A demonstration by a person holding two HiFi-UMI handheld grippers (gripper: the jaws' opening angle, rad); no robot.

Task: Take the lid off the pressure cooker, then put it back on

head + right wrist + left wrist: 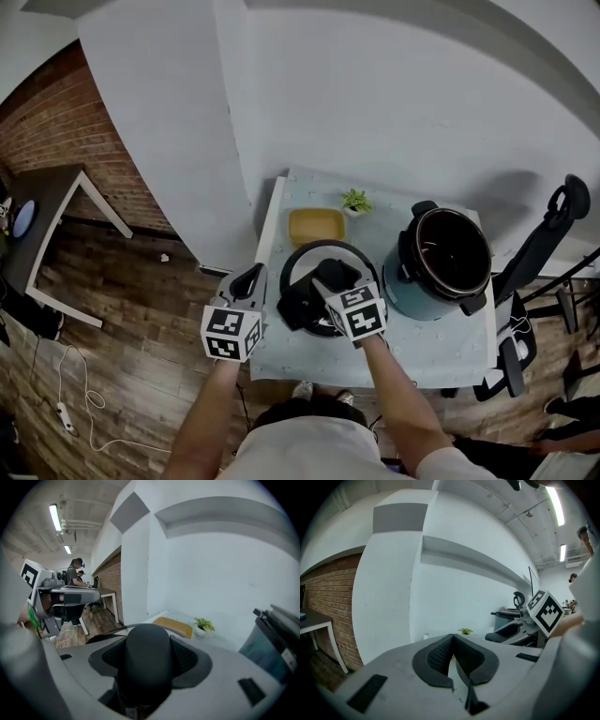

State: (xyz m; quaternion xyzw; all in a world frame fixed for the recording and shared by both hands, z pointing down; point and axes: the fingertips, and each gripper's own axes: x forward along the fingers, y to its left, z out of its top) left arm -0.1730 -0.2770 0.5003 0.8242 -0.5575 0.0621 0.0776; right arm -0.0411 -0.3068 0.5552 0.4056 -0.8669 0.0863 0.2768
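Note:
The pressure cooker (441, 262) stands open on the right of the pale table (422, 347), its dark pot showing. Its round black lid (302, 267) is to the left of it, over the table's middle; I cannot tell if it rests on the table. My right gripper (333, 277) is shut on the lid's black handle (145, 660), which fills the space between the jaws in the right gripper view. My left gripper (249, 281) hovers at the table's left edge beside the lid, its pads (440, 656) closed together with nothing between them.
A yellow dish (316, 226) and a small potted plant (355, 201) sit at the back of the table by the white wall. A black chair (539, 248) stands right of the table. A dark desk (47, 202) is at far left on the wooden floor.

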